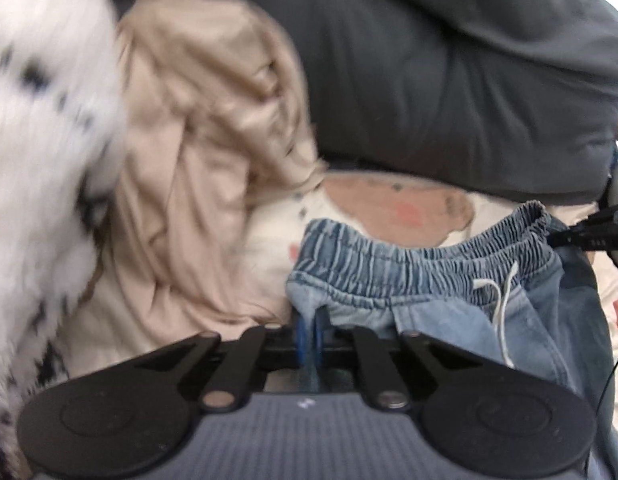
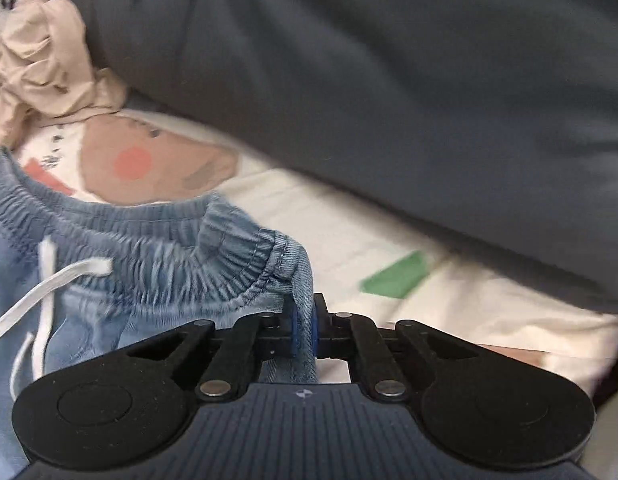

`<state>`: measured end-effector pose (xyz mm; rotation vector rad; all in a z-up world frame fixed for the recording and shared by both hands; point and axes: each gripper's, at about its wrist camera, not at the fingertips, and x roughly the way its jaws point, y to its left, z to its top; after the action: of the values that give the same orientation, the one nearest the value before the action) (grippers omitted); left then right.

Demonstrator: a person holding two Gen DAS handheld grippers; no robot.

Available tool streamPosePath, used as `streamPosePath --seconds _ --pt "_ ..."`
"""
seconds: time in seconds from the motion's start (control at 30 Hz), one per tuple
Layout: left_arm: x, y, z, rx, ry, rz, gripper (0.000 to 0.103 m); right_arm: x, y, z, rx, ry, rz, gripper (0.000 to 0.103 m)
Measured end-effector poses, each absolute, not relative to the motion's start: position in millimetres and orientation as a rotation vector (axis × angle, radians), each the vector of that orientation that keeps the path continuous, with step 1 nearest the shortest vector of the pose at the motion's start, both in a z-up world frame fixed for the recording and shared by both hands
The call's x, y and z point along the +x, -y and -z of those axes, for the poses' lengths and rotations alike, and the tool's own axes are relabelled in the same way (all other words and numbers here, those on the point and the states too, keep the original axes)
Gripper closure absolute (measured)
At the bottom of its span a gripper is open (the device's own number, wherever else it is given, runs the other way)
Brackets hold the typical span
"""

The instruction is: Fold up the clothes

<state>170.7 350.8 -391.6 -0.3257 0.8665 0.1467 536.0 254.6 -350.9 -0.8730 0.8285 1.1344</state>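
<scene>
While both grippers clamp the denim shorts point(image 1: 429, 280) waistband, left gripper point(image 1: 309, 340), right gripper point(image 2: 304, 328), seemingly taut.

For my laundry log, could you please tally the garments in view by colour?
Blue: 1, the denim pants, pinched by left gripper and right gripper
Beige: 1, crumpled garment
White with black spots: 1, fluffy garment
Total: 3

Bare printed bedsheet point(image 2: 449, 312) lies open ahead of the right gripper point(image 2: 304, 330) and beyond the denim shorts' point(image 1: 429, 280) waistband. A bulky grey duvet point(image 1: 449, 80) walls off the far side. Left of the left gripper point(image 1: 309, 336), a crumpled beige garment point(image 1: 197, 140) and a white spotted fluffy garment point(image 1: 41, 120) crowd the way.
</scene>
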Motion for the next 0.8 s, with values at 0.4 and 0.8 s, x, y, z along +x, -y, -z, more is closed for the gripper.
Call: streamPosePath --seconds 0.4,0.8 --pt "222 -327 364 -0.230 -0.748 -0.109 0.099 564 -235 326 -0.841 -0.703 -0.923 0.099" --pt "263 -331 363 -0.188 -0.725 -0.153 0.099 595 -272 333 -0.765 -0.668 -0.830 0.099"
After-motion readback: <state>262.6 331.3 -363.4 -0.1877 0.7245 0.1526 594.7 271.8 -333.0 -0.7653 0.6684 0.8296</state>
